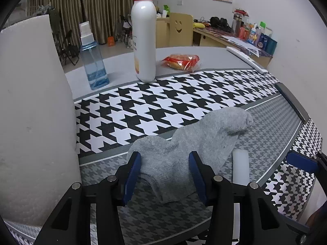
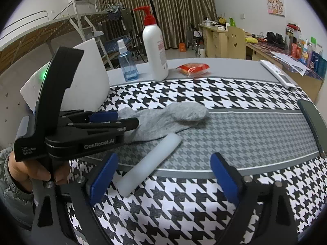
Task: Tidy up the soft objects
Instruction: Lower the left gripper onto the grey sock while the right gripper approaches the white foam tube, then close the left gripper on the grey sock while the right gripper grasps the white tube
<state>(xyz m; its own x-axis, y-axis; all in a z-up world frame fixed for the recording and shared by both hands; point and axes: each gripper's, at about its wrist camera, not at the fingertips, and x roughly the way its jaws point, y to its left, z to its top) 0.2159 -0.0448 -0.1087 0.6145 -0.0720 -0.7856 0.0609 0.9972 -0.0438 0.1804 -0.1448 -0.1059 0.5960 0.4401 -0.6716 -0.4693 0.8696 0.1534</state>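
I had my left gripper [image 1: 164,173] astride the grey sock [image 1: 184,149] on the houndstooth worktop [image 1: 155,100], jaws apart around its cuff, right gripper [image 2: 163,177] jaws wide apart, white cylinder [image 2: 149,163] just beside the sock.

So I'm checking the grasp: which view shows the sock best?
The left wrist view: the sock fills the centre, its near end between the left gripper's blue pads, though contact is unclear. The right wrist view shows it farther off, its left end hidden behind that gripper, with the white roller lying in front.
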